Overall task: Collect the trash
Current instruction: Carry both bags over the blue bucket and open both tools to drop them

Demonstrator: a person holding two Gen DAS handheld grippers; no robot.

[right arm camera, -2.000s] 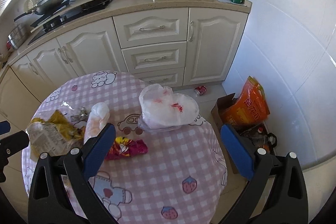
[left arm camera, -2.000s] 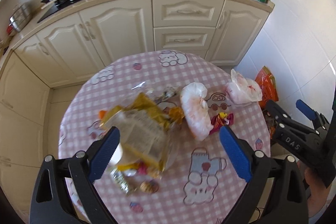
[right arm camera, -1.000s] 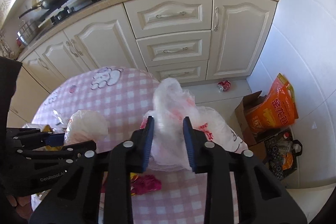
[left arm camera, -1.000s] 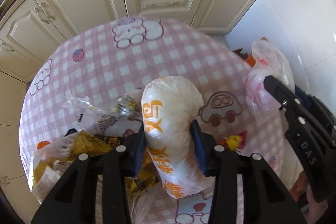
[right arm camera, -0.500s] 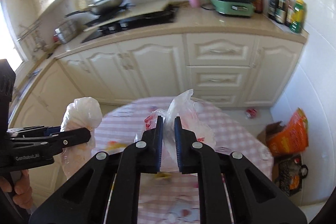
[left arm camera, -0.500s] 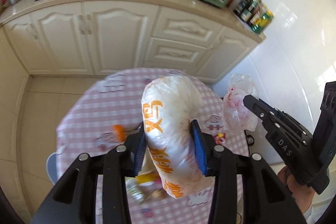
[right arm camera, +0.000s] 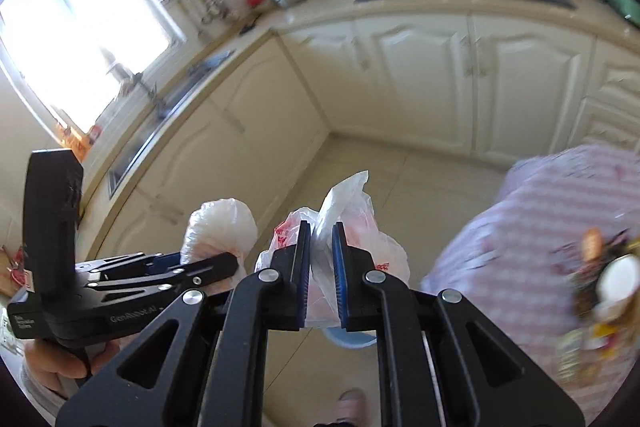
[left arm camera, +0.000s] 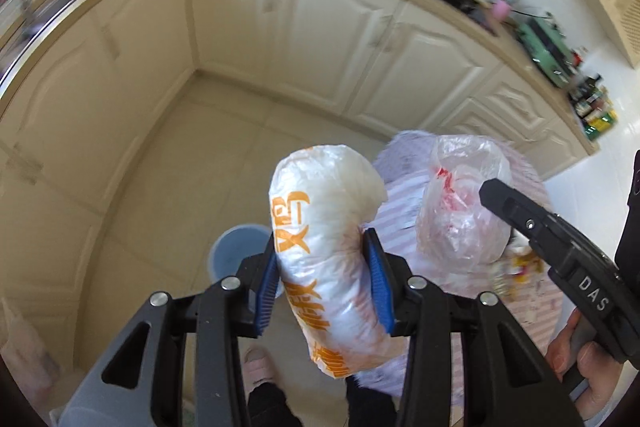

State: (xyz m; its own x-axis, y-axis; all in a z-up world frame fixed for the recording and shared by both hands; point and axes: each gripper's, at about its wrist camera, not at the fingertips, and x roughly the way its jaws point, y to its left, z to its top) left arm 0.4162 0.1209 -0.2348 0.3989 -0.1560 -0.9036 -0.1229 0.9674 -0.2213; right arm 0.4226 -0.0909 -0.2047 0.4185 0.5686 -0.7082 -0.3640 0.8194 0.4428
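Observation:
My left gripper (left arm camera: pixel 322 247) is shut on a stuffed white plastic bag with orange print (left arm camera: pixel 324 219), held up over the kitchen floor. Just below and left of it stands a blue bin (left arm camera: pixel 236 253), partly hidden by the fingers. My right gripper (right arm camera: pixel 320 239) is shut on a thin clear plastic bag with red print (right arm camera: pixel 352 223); the same bag (left arm camera: pixel 460 203) hangs to the right in the left wrist view. The white bag (right arm camera: pixel 220 227) and the left gripper (right arm camera: pixel 224 263) show to the left in the right wrist view. A sliver of the blue bin (right arm camera: pixel 348 339) peeks out under the right fingers.
The round table with a pink checked cloth (right arm camera: pixel 540 227) lies to the right, with several wrappers (right arm camera: pixel 600 283) left on it. Cream cabinets (left arm camera: pixel 320 27) and a counter wrap around the tiled floor (left arm camera: pixel 200 155). A slippered foot (left arm camera: pixel 256 367) stands below the bags.
Both grippers have swung left off the table and out over the floor, each carrying its bag. The blue bin has come into view beneath them.

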